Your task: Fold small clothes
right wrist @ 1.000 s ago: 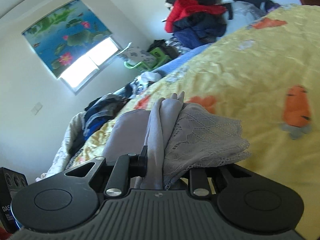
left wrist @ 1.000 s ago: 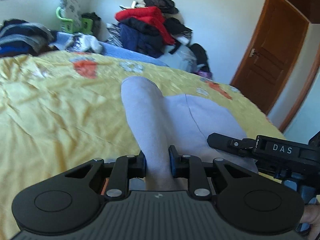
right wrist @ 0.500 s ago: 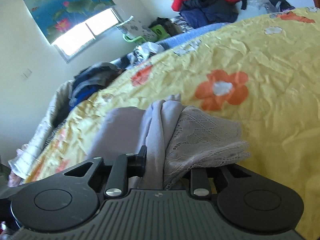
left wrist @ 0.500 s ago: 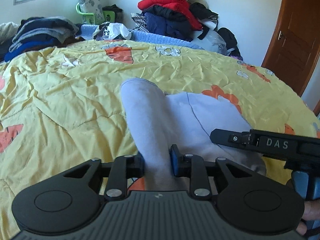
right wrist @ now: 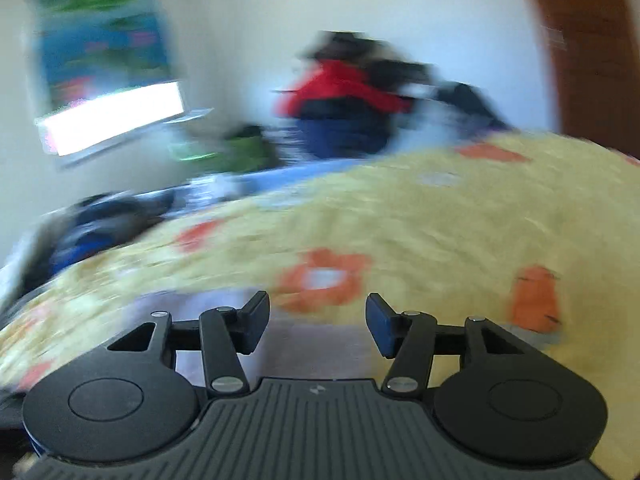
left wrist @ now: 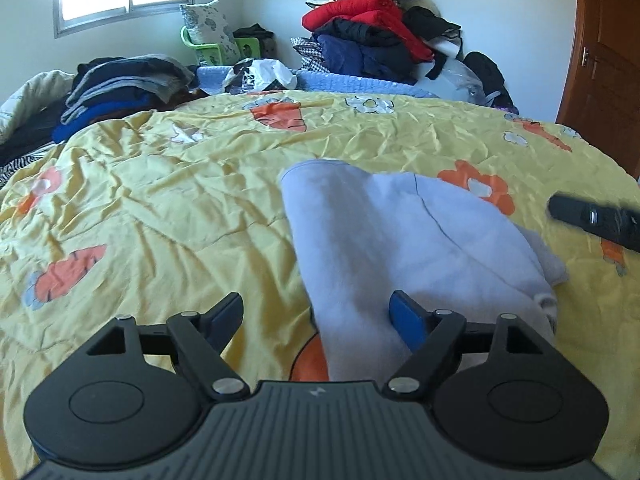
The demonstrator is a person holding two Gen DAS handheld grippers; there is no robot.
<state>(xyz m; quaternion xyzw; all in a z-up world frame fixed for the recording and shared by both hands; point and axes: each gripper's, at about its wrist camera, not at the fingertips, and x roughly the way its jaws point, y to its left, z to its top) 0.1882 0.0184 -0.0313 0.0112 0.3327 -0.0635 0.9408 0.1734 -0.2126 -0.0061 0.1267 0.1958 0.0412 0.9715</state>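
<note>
A small pale lilac garment [left wrist: 400, 240] lies folded on the yellow flowered bedspread [left wrist: 160, 200]. My left gripper [left wrist: 320, 312] is open, its jaws wide apart, with the near end of the garment lying loose between them. My right gripper [right wrist: 318, 318] is open and empty, just above the garment's edge [right wrist: 312, 344]; this view is blurred by motion. One finger of the right gripper [left wrist: 592, 220] shows at the right edge of the left wrist view, clear of the garment.
Piles of clothes lie at the far side of the bed: a dark stack [left wrist: 120, 80] on the left and a red and navy heap [left wrist: 368, 40] against the wall. A brown door [left wrist: 608, 60] is on the right.
Both grippers have opened and let go of the garment, which now lies on the bedspread. The right gripper has pulled away to the right.
</note>
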